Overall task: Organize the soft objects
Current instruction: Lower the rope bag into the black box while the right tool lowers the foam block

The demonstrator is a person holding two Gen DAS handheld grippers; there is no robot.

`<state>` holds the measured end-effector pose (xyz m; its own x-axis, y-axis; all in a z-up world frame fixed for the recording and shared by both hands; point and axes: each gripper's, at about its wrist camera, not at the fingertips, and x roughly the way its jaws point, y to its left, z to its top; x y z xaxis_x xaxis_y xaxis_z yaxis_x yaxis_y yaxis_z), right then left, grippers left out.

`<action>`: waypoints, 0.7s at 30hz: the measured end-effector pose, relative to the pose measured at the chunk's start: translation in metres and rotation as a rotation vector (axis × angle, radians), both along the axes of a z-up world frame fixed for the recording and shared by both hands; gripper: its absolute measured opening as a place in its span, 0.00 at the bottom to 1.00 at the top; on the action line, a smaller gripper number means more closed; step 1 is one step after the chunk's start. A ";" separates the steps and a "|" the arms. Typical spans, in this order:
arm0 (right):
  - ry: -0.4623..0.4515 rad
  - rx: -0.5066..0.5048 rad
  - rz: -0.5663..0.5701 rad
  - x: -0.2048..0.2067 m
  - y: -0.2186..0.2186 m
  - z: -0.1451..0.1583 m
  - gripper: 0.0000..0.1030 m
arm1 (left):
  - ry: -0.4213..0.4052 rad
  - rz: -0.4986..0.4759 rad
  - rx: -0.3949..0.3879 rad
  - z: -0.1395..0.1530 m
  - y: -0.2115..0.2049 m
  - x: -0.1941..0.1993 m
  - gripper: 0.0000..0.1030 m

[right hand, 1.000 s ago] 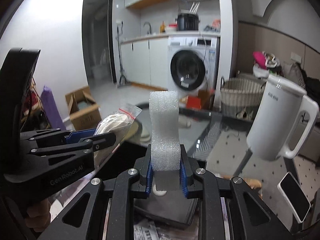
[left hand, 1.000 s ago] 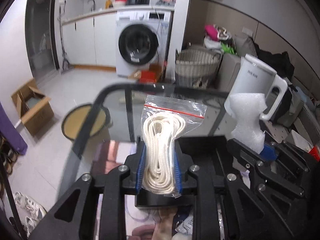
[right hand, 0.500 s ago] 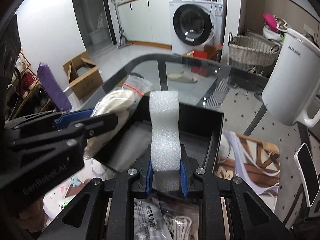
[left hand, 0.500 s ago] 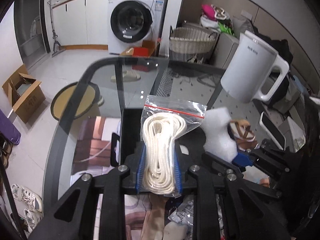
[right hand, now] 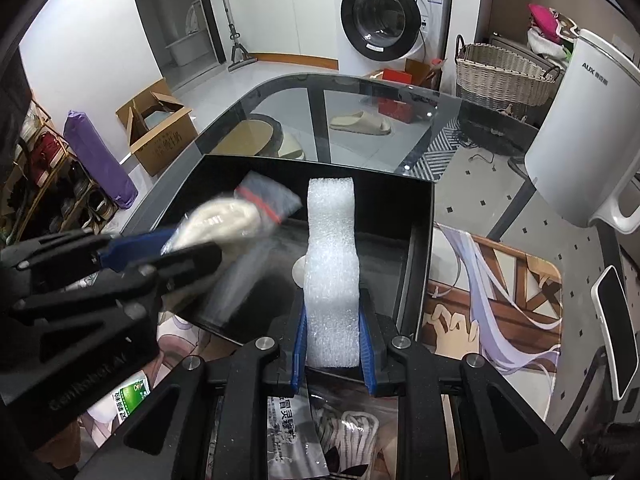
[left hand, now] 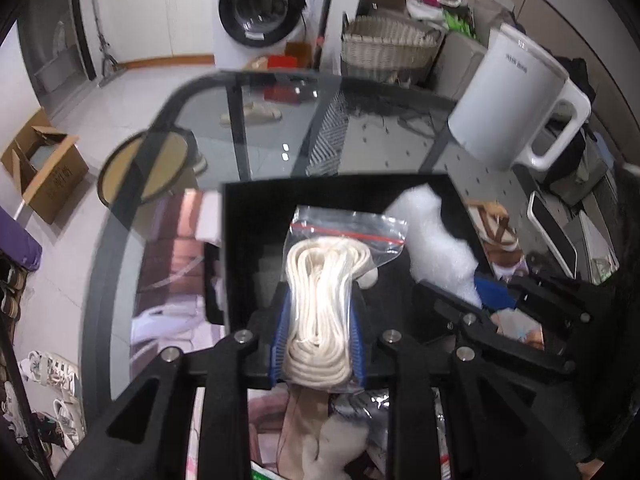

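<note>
Left gripper [left hand: 319, 330] clamps a clear zip bag of white rope [left hand: 320, 292]; right gripper [right hand: 331, 338] clamps a white foam strip [right hand: 331, 276], both over the black open box [right hand: 420, 248], white kettle [right hand: 576, 128] at two o'clock.

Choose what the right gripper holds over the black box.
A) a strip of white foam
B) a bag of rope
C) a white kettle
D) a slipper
A: the right gripper pinches the foam between its blue pads, above the box.

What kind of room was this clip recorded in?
Most likely a home laundry or utility area: a front-loading washing machine, a wicker basket and a glass table with an electric kettle.
</note>
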<state>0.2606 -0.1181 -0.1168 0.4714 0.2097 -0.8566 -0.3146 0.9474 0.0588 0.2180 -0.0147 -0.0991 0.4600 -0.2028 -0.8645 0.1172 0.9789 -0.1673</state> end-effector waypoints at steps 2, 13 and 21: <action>0.009 -0.003 0.001 0.000 0.000 -0.001 0.21 | 0.008 -0.003 0.007 -0.003 -0.001 0.000 0.24; 0.032 -0.006 -0.007 0.000 -0.001 0.000 0.24 | 0.000 -0.002 0.032 -0.005 -0.003 -0.002 0.33; 0.022 0.004 -0.019 -0.004 -0.004 0.004 0.26 | -0.058 0.032 0.018 0.009 0.007 -0.008 0.51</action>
